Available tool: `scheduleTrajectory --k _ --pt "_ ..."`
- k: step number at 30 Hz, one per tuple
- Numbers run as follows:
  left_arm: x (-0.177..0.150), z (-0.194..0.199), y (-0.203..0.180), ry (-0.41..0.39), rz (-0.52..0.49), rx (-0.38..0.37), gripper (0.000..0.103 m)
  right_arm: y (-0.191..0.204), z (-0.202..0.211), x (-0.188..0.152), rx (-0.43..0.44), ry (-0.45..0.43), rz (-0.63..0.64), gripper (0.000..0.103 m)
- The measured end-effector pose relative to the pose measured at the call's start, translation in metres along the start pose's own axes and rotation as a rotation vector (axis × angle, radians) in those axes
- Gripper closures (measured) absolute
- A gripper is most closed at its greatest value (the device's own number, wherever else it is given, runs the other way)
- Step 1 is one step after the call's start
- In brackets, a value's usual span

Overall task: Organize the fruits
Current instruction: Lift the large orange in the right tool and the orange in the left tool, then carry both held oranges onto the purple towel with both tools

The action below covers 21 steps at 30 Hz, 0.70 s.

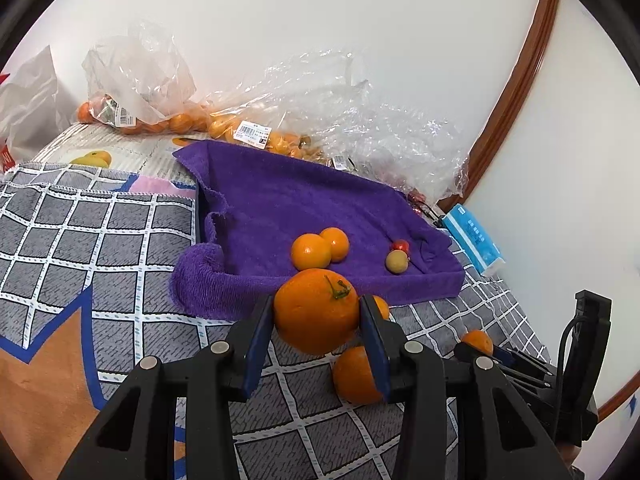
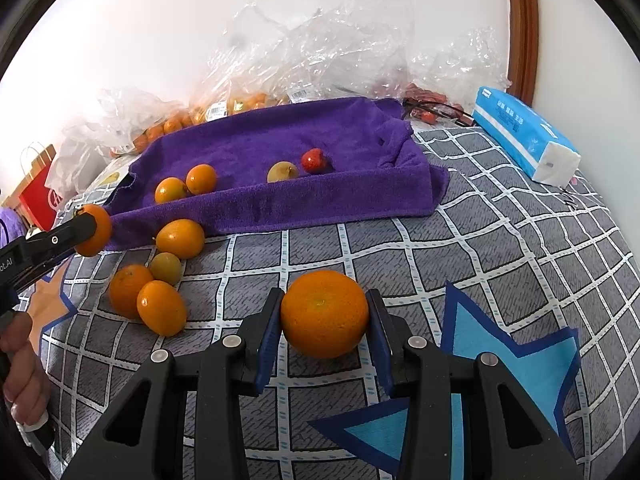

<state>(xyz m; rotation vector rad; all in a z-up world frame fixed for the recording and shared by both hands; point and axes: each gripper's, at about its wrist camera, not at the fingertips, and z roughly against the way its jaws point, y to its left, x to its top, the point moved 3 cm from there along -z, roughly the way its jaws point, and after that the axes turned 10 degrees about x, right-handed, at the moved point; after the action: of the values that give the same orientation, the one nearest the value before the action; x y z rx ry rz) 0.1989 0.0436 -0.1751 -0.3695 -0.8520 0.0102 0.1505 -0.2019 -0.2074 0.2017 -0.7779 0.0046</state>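
Left gripper point(image 1: 317, 322) is clamping a stemmed orange point(image 1: 316, 310) between both blue pads, holding it raised just short of the near edge of the purple towel tray point(image 1: 280, 200). Right of and below its right finger, a loose orange point(image 1: 354, 376) is lying on the checked cloth point(image 1: 100, 232). Ahead of this gripper, inside the tray, two small oranges point(image 1: 320, 248) are sitting touching each other; further right a yellow-green fruit point(image 1: 397, 262) is touching a small red fruit point(image 1: 400, 245). Beyond the tray, clear plastic bags point(image 1: 136, 76) with more oranges are leaning at the wall.

Right gripper point(image 2: 324, 320) is gripping a round orange point(image 2: 324, 314), pads pressed on both its sides, over the cloth. To its left, a cluster of four loose fruits point(image 2: 160, 280) is lying on the cloth: three orange, one greenish. Far left, the other gripper with its orange is showing, a person's hand point(image 2: 22, 376) on its handle. Ahead, the tray is holding the same four fruits. Ahead and right of this gripper, a blue tissue pack point(image 2: 524, 136) is lying beside the tray, apart from it.
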Motion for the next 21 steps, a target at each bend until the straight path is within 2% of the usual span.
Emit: scheduleTrajectory --k 11,21 --pt "0.004 0.004 0.004 -0.018 0.027 -0.008 0.062 0.002 0.005 0.0 -0.019 -0.016 -0.003 0.063" --pt "0.004 0.007 0.002 -0.032 0.02 -0.007 0.062 0.013 0.008 0.01 0.031 -0.021 0.003 0.063"
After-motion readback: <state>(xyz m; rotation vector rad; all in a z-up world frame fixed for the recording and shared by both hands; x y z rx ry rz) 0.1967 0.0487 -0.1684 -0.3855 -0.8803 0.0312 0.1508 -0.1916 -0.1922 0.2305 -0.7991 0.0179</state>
